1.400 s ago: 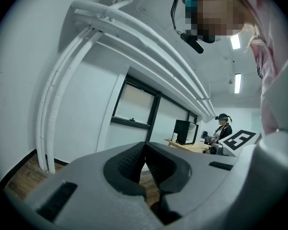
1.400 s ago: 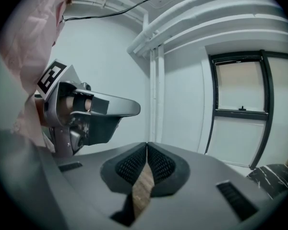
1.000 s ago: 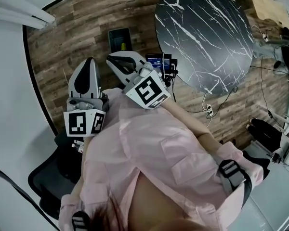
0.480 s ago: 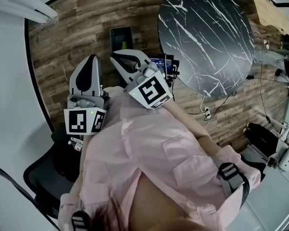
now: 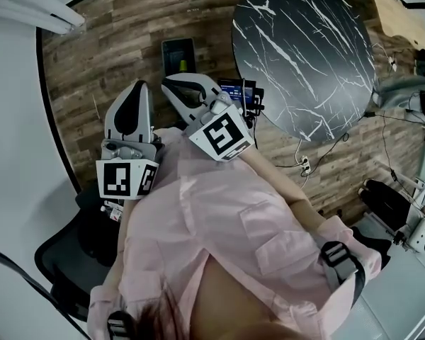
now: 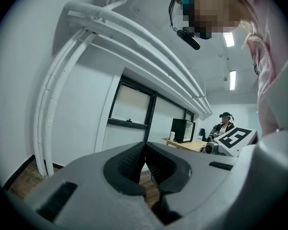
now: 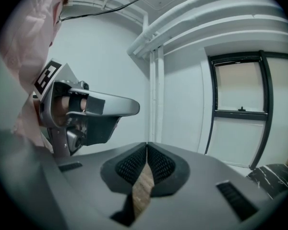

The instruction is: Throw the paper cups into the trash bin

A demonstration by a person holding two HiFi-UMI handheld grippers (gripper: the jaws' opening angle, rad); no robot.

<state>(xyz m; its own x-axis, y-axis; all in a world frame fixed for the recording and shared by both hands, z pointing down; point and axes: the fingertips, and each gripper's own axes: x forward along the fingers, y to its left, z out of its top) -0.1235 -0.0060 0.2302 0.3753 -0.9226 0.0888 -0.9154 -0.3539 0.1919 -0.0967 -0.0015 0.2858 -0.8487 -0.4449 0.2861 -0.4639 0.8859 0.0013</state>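
Both pairs of my jaws are pressed together on nothing, left gripper (image 6: 145,146) and right gripper (image 7: 147,146), parked idle left of the round table (image 5: 304,48), probably because there is nothing to carry. The dark trash bin (image 5: 178,54) stands left of the table. No paper cups show, and my shirt (image 5: 227,239) hides the floor below.

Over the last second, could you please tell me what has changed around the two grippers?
Nothing visibly changed. The left gripper and right gripper stay shut with nothing between their jaws, side by side in front of the person's chest, above the wood floor.
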